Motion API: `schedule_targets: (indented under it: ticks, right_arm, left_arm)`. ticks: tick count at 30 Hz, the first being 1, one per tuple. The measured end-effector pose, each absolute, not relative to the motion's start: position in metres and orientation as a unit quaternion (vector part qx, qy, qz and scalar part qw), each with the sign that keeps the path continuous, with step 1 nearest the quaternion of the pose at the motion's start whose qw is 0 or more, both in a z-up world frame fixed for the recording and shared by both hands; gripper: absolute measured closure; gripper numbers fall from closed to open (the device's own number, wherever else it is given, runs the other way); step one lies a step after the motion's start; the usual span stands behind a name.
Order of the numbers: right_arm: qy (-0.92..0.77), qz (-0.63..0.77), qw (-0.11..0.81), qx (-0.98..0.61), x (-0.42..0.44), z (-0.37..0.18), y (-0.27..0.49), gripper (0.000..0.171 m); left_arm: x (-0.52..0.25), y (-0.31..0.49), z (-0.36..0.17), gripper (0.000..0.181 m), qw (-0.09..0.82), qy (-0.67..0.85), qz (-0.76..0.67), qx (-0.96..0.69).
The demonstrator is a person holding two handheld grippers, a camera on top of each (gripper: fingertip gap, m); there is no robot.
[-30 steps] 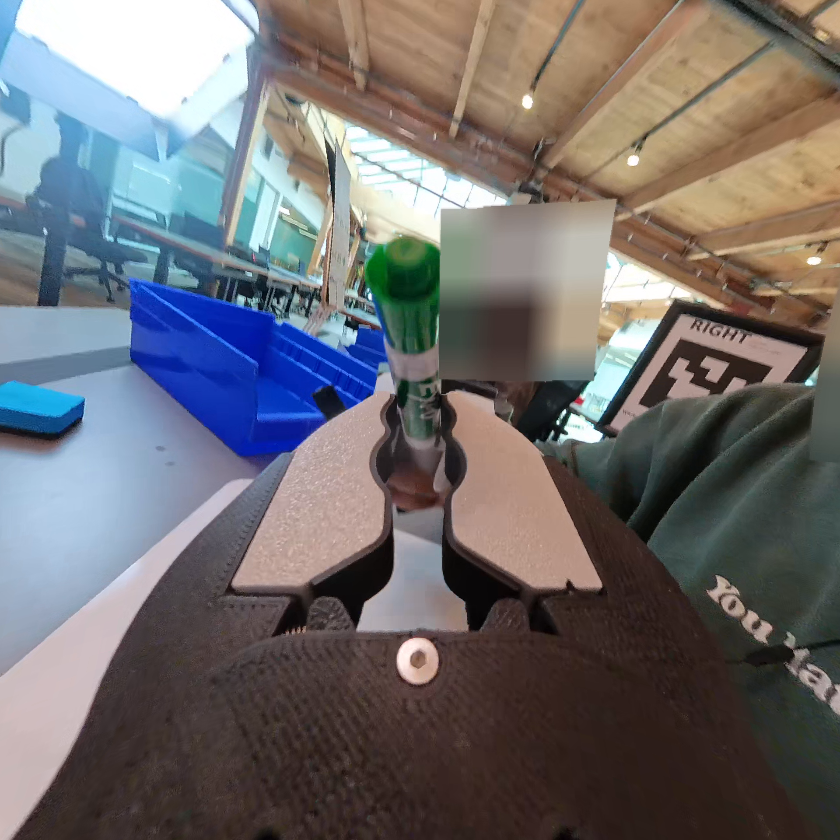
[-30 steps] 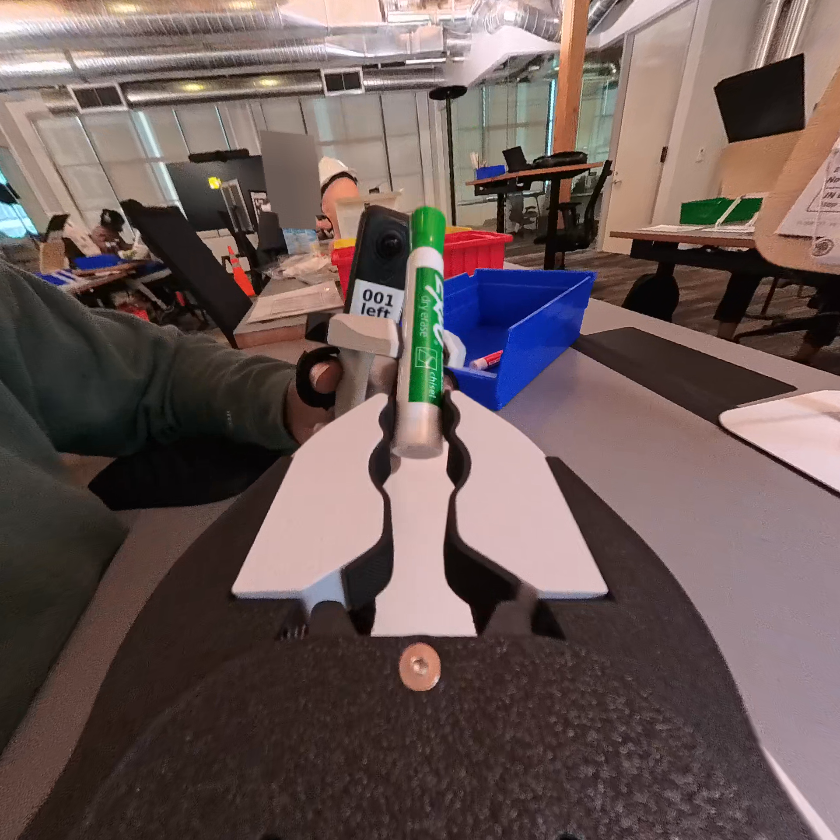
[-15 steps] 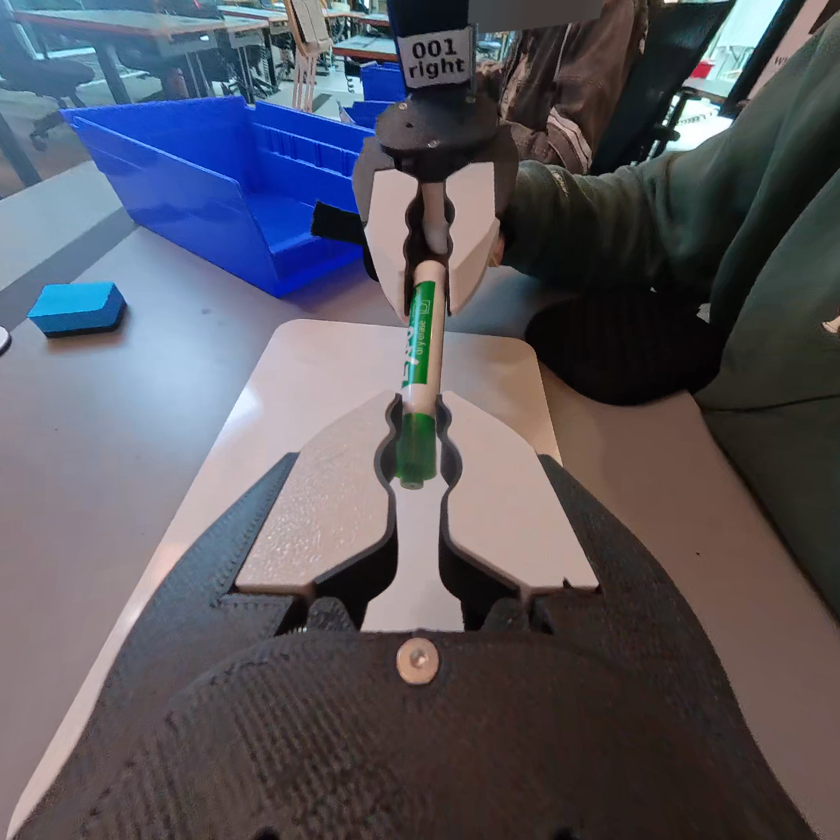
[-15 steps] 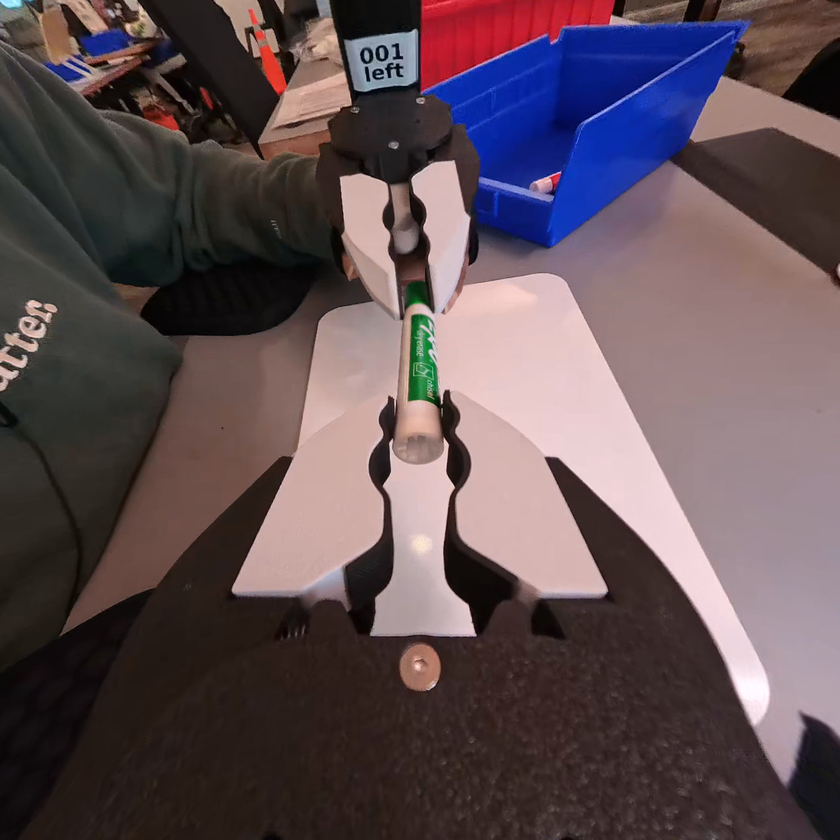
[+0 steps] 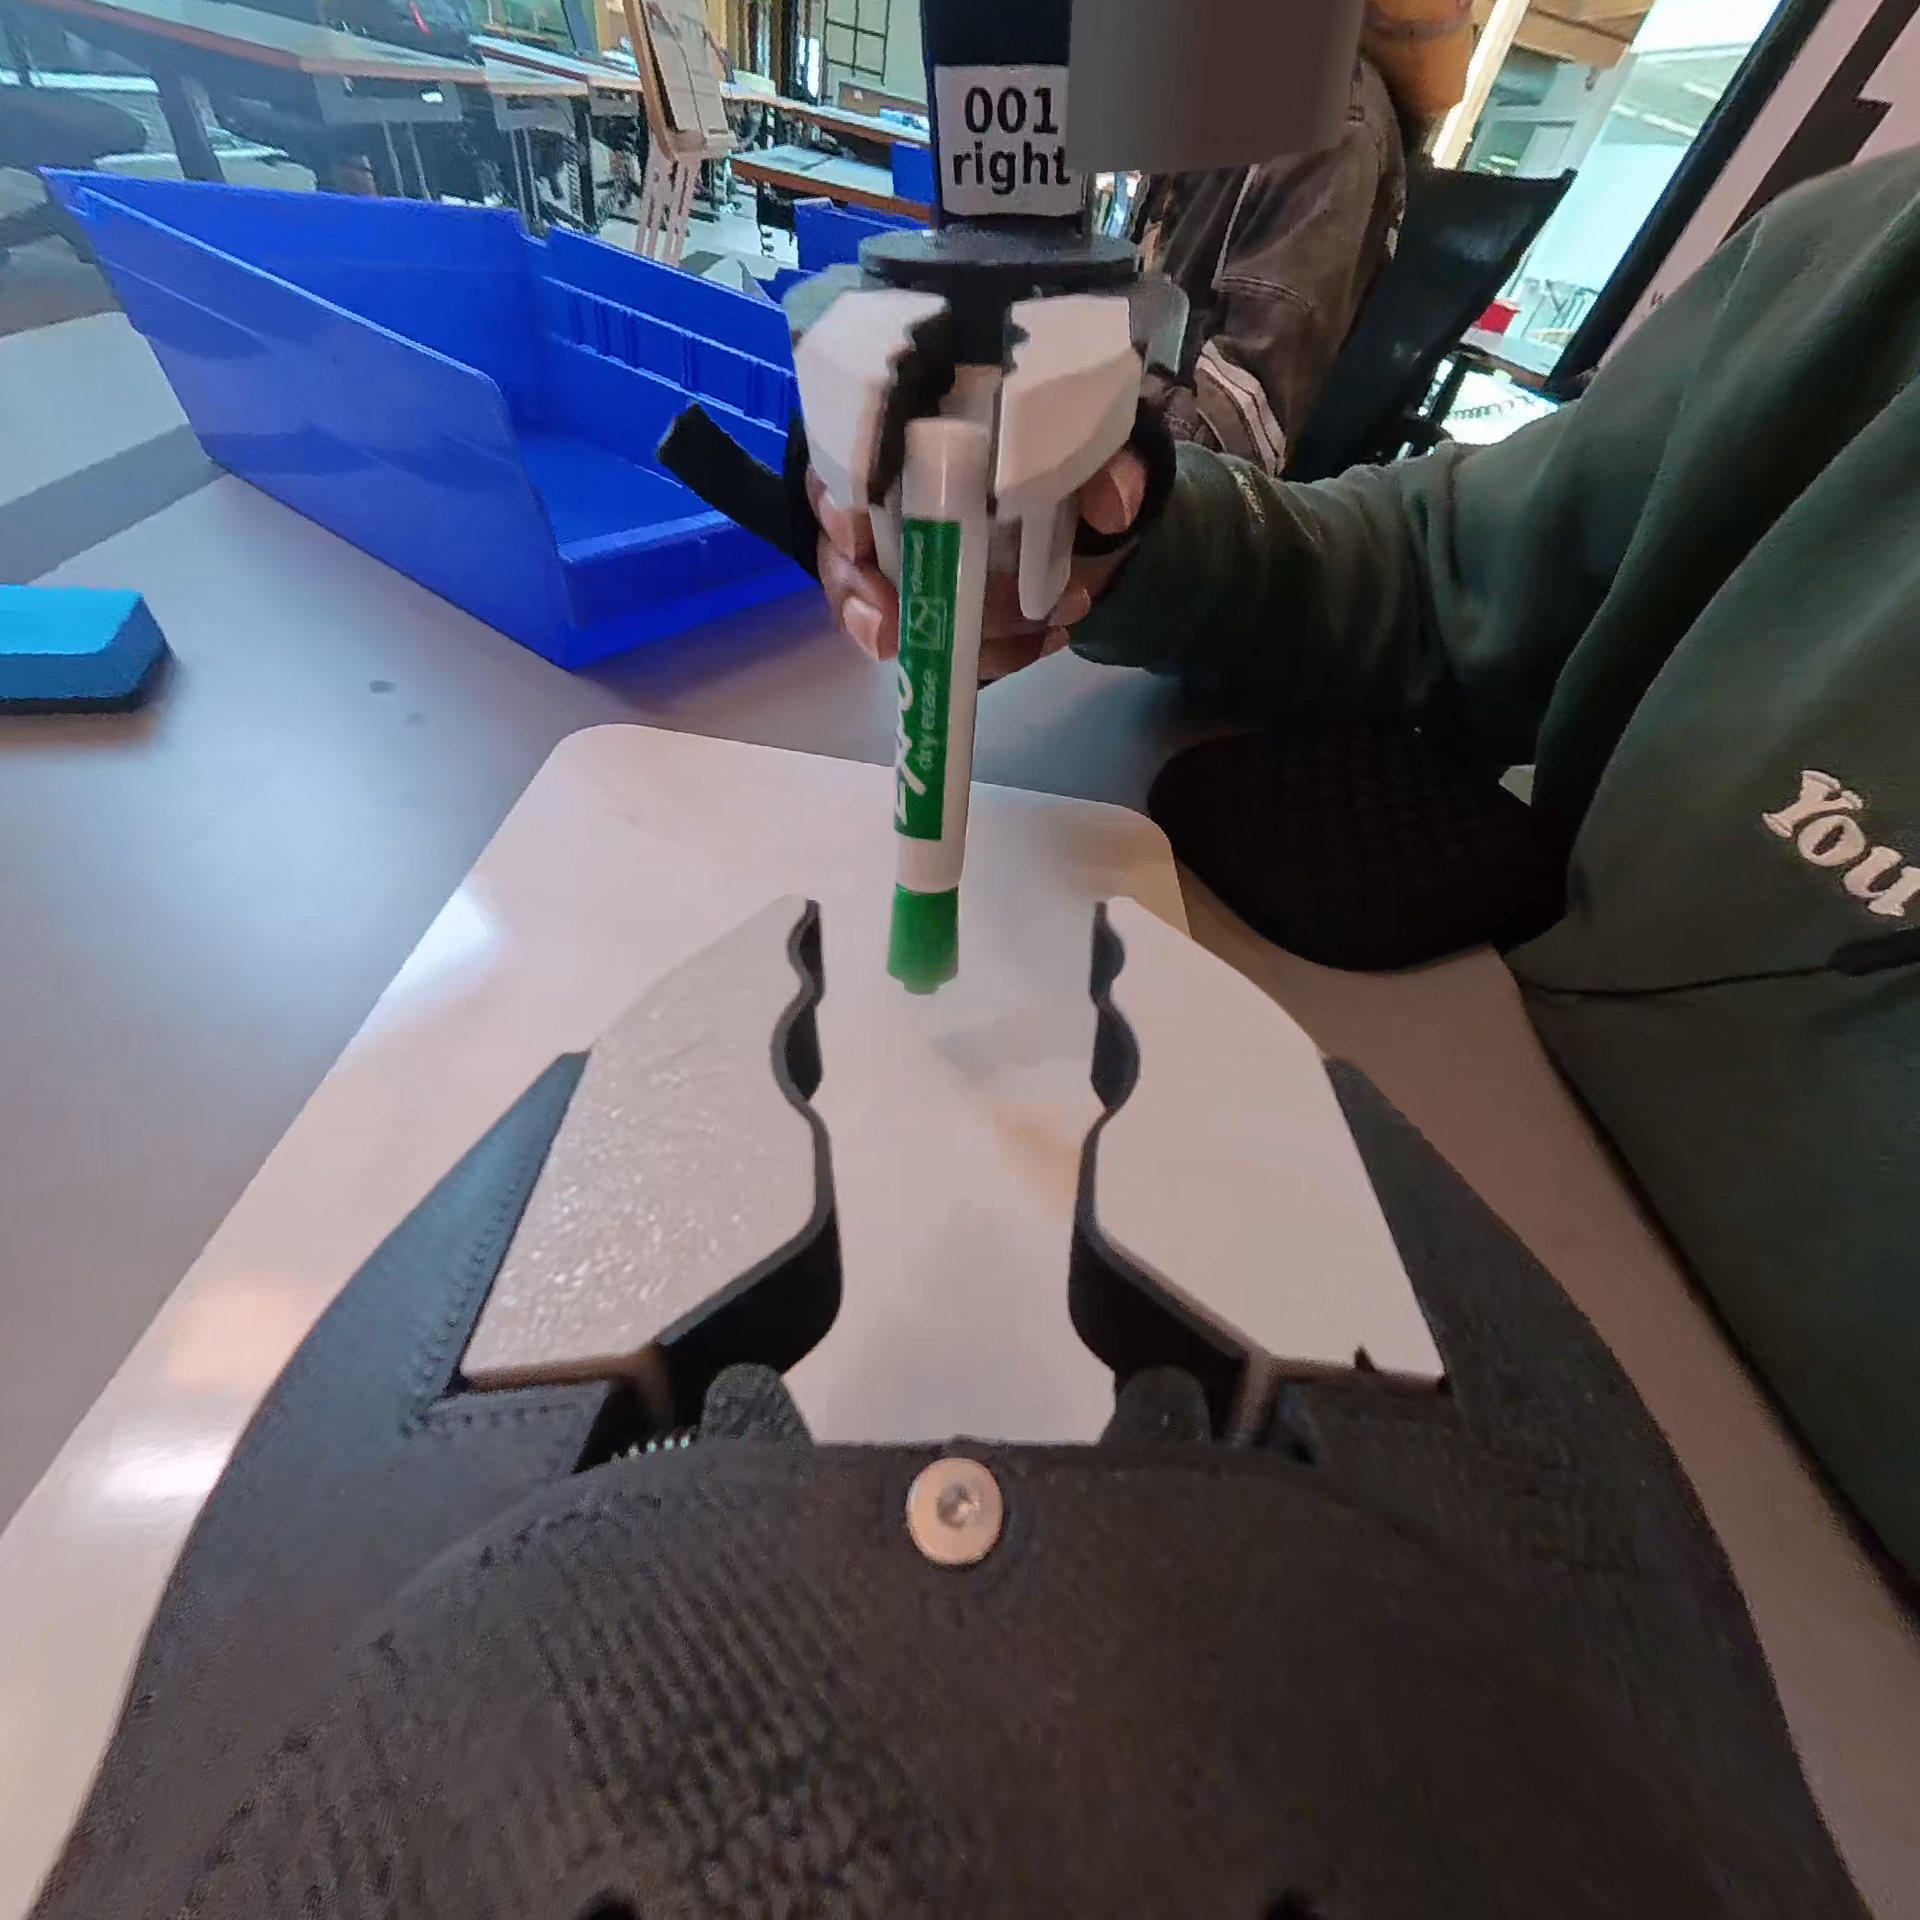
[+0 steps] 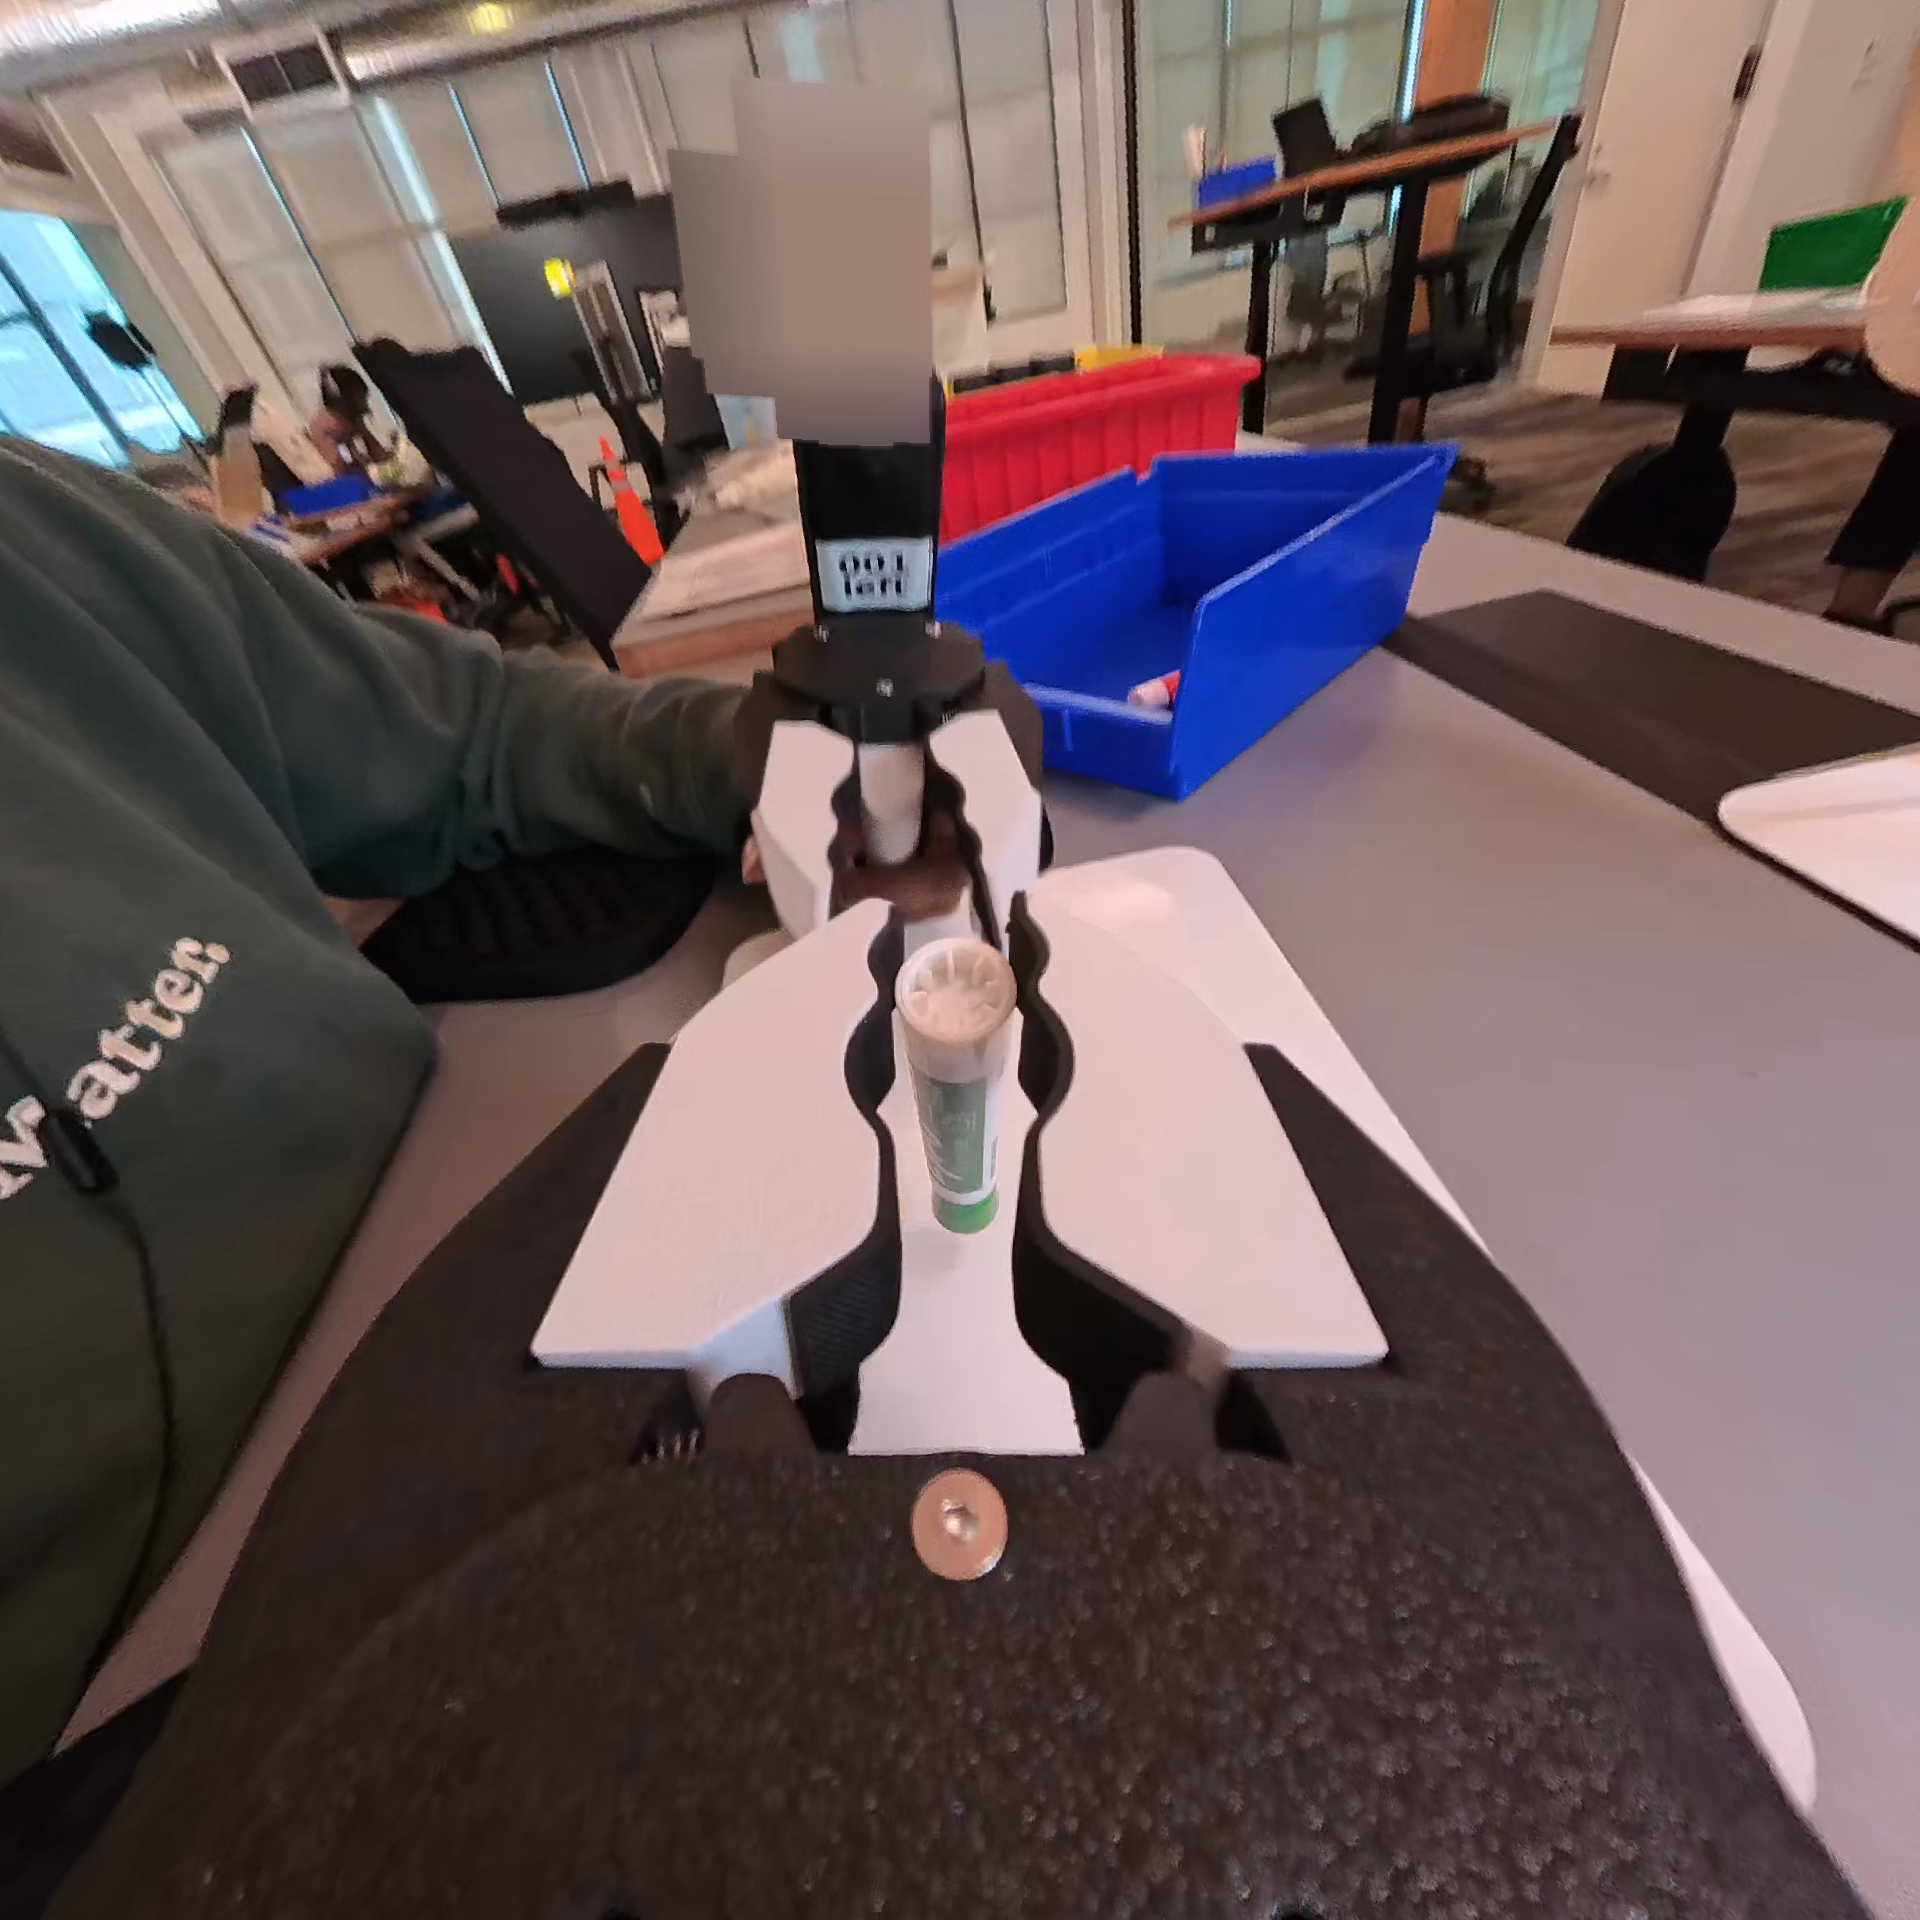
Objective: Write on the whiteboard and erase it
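A green-and-white dry-erase marker [image 5: 930, 665] stands nearly upright over the small whiteboard [image 5: 644, 831], green end down, close to the board; I cannot tell if it touches. My right gripper [image 5: 961, 540] is shut on its white rear end; in the right wrist view the marker [image 6: 956, 1049] sits between that gripper's [image 6: 954, 914] fingers. My left gripper [image 5: 954, 925] is open and empty, fingers spread either side of the green end without touching it. It shows across the whiteboard [image 6: 1143, 914] in the right wrist view [image 6: 894, 883].
A blue eraser [image 5: 73, 644] lies on the grey table at the far left. A blue bin [image 5: 416, 416] stands behind the board, with a red-capped marker [image 6: 1153, 688] in it and a red bin [image 6: 1091, 426] behind. A black mat [image 6: 1662, 686] and a second whiteboard [image 6: 1839, 821] lie to the right.
Half a second ago both grippers held the marker level over the board, left on the green end. Now the left has opened and let go; the right has turned it upright.
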State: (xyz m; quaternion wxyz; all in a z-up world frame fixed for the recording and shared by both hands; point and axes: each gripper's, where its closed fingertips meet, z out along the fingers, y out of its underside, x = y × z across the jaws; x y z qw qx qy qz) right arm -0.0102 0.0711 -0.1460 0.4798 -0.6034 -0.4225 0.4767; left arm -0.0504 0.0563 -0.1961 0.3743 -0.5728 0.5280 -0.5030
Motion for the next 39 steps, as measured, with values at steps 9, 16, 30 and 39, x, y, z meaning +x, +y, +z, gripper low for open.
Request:
schedule_targets:
  ticks: [9,16,30,39]
  right_arm:
    - [-0.383,0.547,0.529,-0.525,-0.02,-0.114,0.055,0.152]
    - [-0.369,0.558,0.529,-0.522,-0.016,-0.112,0.057,0.152]
    - [-0.495,0.395,0.492,-0.597,-0.023,-0.175,0.066,0.129]
    - [-0.555,0.363,0.473,-0.58,-0.03,-0.192,0.051,0.151]
  left_arm:
    - [-0.035,0.037,-0.213,0.162,0.356,0.594,-0.445,-0.568]
    - [-0.044,0.04,-0.202,0.162,0.354,0.574,-0.465,-0.574]
    - [-0.057,0.055,-0.219,0.162,0.365,0.608,-0.396,-0.583]
    - [-0.057,0.05,-0.232,0.162,0.357,0.65,-0.339,-0.579]
